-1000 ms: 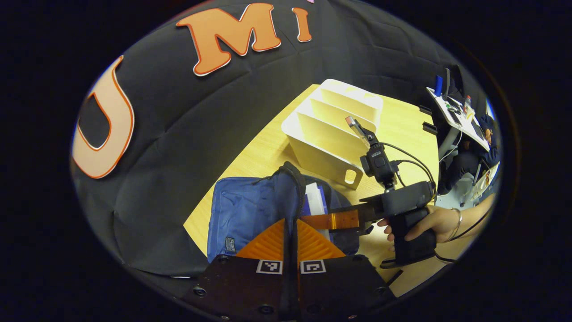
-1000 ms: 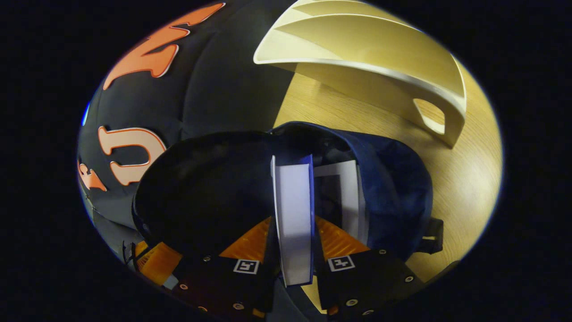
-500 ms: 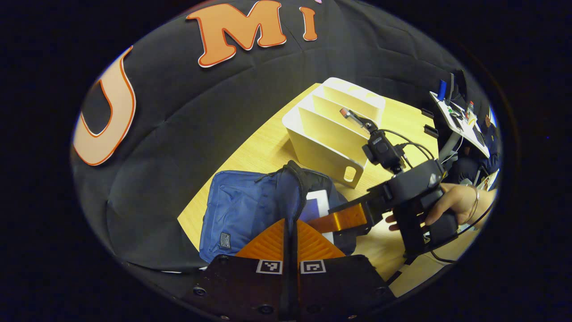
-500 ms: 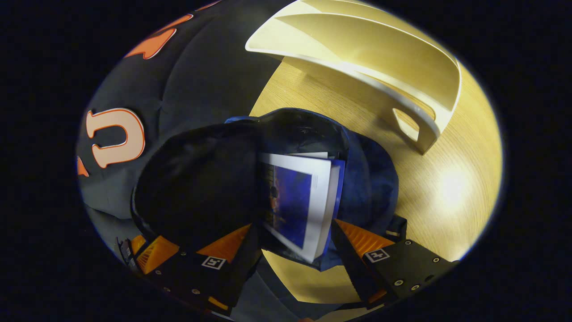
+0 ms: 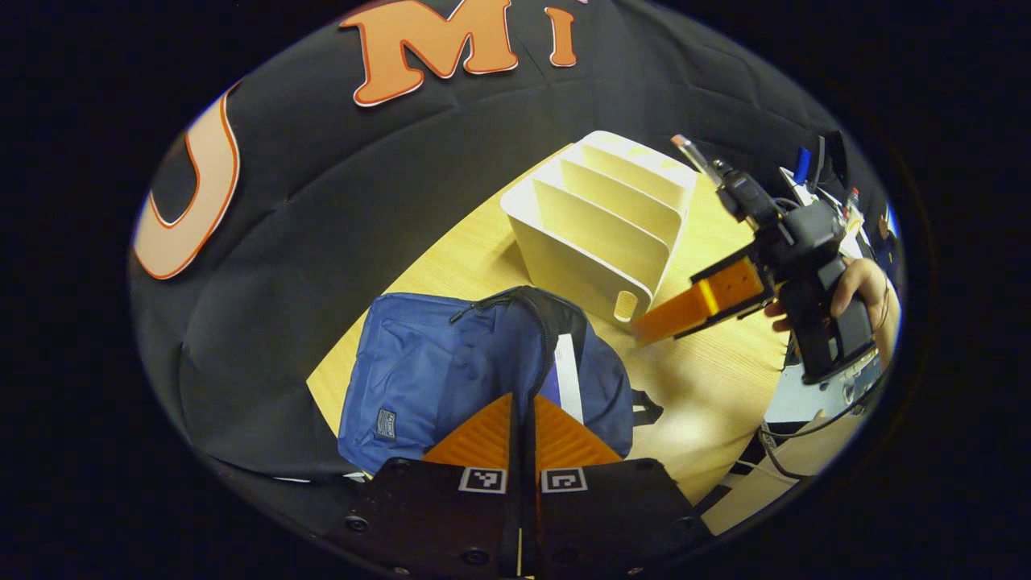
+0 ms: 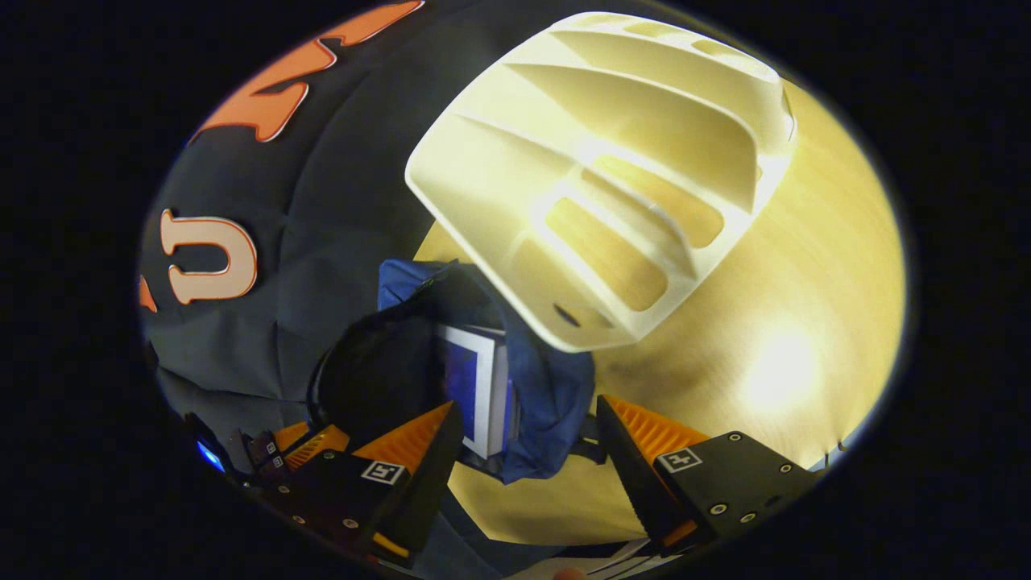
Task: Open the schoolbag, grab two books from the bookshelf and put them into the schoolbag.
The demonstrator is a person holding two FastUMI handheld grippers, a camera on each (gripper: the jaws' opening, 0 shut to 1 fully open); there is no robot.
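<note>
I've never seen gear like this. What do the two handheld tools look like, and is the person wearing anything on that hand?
Each tool is a black block with two ridged wedge fingers and square black-and-white tags. The right tool has a pistol handle, a small camera and black cables. The hand wears a thin wrist bangle.

dim booth | glare on table (image 6: 773, 379) | bookshelf (image 6: 612, 177) overexposed | fisheye-warped edges

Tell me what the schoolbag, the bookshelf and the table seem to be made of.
Schoolbag: likely woven fabric, matte blue; it creases and sags. Bookshelf: probably painted wood or plastic, smooth cream, with rigid dividers. Table: wood-look surface with fine grain, slightly glossy under the light glare.
</note>
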